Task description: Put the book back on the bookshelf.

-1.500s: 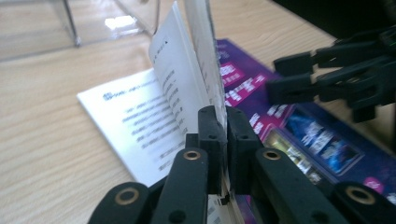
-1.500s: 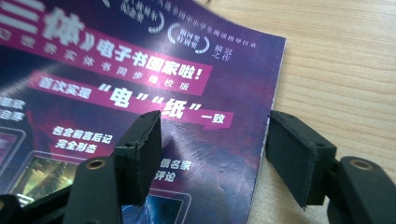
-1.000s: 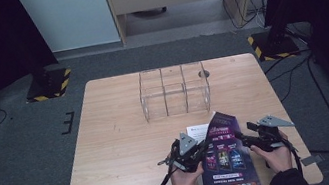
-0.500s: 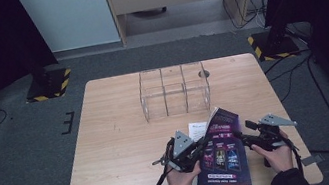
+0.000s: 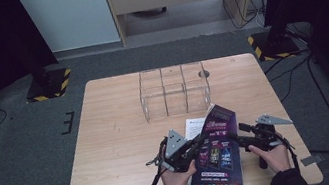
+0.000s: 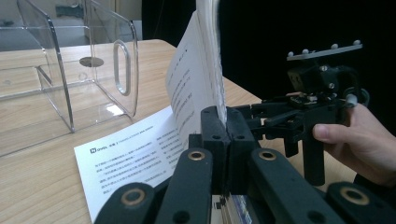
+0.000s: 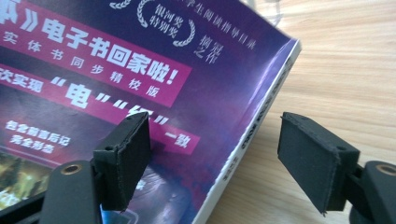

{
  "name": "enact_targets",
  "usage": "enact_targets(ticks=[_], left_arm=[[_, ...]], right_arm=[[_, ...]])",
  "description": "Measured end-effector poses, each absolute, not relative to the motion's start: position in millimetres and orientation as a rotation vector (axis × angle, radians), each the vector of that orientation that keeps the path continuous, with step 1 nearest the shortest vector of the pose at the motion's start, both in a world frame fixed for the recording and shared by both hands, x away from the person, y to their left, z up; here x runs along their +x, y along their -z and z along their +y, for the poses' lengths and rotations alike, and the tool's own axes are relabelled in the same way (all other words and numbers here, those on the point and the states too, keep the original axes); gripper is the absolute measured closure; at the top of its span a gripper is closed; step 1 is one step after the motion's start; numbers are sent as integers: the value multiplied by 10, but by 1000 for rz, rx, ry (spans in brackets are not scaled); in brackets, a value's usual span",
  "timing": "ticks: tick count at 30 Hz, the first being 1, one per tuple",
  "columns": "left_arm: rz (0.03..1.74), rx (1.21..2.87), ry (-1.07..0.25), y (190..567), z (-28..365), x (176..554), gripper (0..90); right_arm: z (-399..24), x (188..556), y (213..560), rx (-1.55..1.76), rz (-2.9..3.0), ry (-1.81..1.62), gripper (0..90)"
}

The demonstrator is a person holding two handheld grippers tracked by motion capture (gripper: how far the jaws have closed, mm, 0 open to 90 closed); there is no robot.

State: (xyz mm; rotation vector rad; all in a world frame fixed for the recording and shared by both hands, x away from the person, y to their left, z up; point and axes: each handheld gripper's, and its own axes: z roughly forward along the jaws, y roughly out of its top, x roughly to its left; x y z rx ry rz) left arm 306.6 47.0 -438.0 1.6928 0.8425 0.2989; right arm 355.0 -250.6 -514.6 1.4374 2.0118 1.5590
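Clearly, a thin paperback book [image 5: 216, 157] with a glossy purple cover sat at the near edge of the wooden table [image 5: 115, 146], at about five o'clock from the table's middle, with its cover lifted so that it stood tilted above the pages. In the left gripper view, the left gripper [image 6: 220, 140] was clamped tight on the edge of that raised cover and its first pages, jaws fully together on the paper. In the right gripper view, the right gripper [image 7: 215, 158] straddled the book's spine edge with its jaws apart, having just been opening; the spine lay between the pads, but they did not press on it. A loose white printed sheet [image 5: 193, 127] lay flat on the table at twelve o'clock from the book, and a clear plastic divided organizer [image 5: 174, 91] stood further back at twelve o'clock, near the table's middle. The book looked light and floppy: the cover bowed where it was lifted, so it would likely bend or sag if held by one corner alone. Its glossy finish could slip between smooth pads. The firmest place to hold seemed the bound spine, where the pages were glued together; the free page edges would probably fan out, crease or tear under a hard pinch.
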Motion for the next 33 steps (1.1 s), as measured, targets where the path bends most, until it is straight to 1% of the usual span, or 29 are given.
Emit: enact_targets(ticks=[11, 18, 20, 27, 29, 33], left_arm=[[836, 1690, -302, 4356, 516, 3047, 886], [840, 1694, -294, 4384, 510, 3055, 886], [840, 1693, -294, 4386, 518, 3056, 886], [868, 1694, -269, 4446, 538, 3085, 886], [874, 1702, -274, 4470, 526, 3092, 885], [881, 1702, -278, 4472, 543, 3099, 885]], right_arm=[[-2435, 3582, 5211, 1472, 2095, -1670, 256], [-2359, 3582, 5241, 1467, 2150, -1673, 292], [-2364, 3579, 5238, 1452, 2154, -1657, 336], [-2345, 3533, 5164, 1403, 2116, -1576, 616], [-2332, 3523, 5142, 1391, 2115, -1547, 662], [-2326, 3507, 5106, 1402, 2112, -1537, 689]])
